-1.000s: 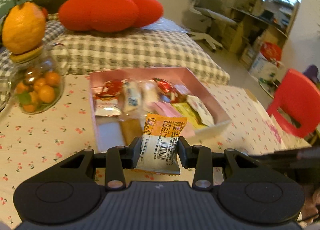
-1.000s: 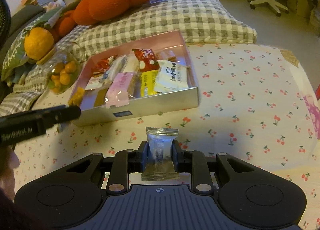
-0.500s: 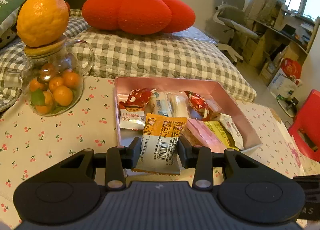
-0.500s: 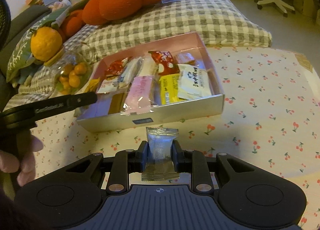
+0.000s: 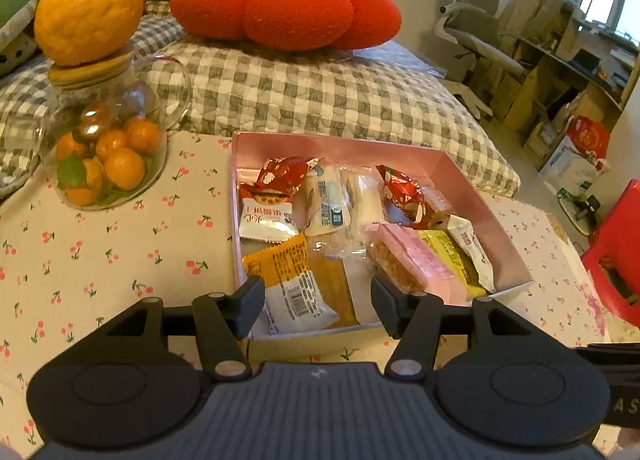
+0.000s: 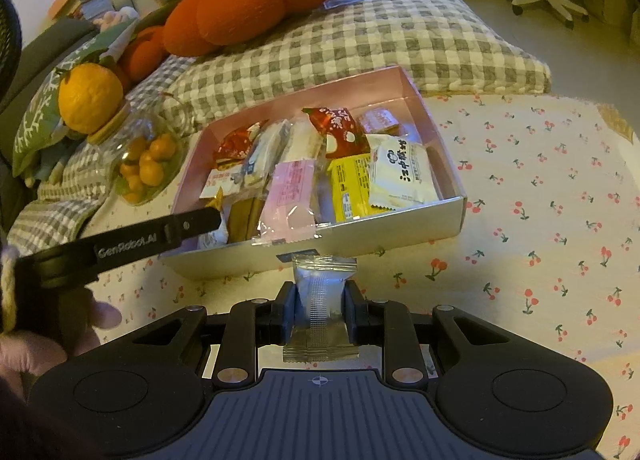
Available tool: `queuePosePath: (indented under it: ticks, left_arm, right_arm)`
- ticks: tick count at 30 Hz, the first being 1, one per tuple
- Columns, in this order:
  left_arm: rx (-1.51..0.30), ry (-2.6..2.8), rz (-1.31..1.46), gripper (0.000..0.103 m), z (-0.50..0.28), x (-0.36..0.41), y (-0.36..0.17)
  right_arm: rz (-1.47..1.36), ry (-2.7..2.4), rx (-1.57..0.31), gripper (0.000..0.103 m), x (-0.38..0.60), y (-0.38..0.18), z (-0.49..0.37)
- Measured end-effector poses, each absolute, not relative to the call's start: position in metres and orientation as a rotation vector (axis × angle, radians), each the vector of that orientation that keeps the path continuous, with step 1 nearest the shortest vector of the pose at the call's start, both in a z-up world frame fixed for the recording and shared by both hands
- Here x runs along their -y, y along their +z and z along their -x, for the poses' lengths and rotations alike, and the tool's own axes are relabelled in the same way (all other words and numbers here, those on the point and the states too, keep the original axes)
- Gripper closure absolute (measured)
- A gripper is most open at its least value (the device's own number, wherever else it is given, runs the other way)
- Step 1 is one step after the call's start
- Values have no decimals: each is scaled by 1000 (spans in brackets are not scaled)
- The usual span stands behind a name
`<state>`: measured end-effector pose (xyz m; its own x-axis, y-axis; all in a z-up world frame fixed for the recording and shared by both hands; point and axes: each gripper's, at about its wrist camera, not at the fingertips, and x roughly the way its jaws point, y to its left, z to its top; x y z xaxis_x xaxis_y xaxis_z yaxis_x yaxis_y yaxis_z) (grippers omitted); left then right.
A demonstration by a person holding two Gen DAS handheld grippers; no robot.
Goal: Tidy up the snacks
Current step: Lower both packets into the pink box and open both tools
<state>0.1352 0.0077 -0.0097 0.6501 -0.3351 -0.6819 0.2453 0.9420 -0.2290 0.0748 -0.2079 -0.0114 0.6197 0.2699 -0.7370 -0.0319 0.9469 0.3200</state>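
Observation:
A pink box (image 5: 460, 173) on the cherry-print tablecloth holds several wrapped snacks. My left gripper (image 5: 318, 300) is open over the box's near left corner, and the orange-and-white snack packet (image 5: 290, 280) lies in the box just below it. The left gripper also shows in the right wrist view (image 6: 208, 219) at the box's left end. My right gripper (image 6: 320, 308) is shut on a silver snack packet (image 6: 322, 292), held in front of the box's near wall (image 6: 400, 227).
A glass jar of small oranges (image 5: 106, 155) with a big orange on its lid stands left of the box. A checked cushion (image 5: 320, 87) and a red tomato pillow (image 5: 286, 5) lie behind. A red chair (image 5: 616, 252) stands at the right.
My left gripper moved over the box, opened and let go of the orange-and-white packet, which now lies in the box. My right gripper moved closer to the box with the silver packet.

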Motion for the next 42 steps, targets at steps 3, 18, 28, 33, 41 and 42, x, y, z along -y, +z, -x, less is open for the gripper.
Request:
queuePosePath:
  ticks: [3,18,28,33,41,42]
  left_arm:
    - [-803,-335,119,44,-131,-8,-7]
    - [-803,-340,69,32,-121,-12,1]
    - [-805,-334,42,30,-125,-13,-3]
    - [-810,-335,38,27,-126,-11,-5]
    - [-816,-333,33,22,-126,-10,-6]
    - [-815,-330,34,20,-126,-10,-6]
  right_arm:
    - [-296,170,-874,80,211,-6,-77]
    - [-357,77,-787,80,227,17,-148]
    - [-371,22,-789,80,232,7,-197]
    - [-376,-8,-793,74,233,0,-210]
    - [-425,-4,-763,41,242,2,-203]
    - [-426,-3,-764,40,243,3,-201]
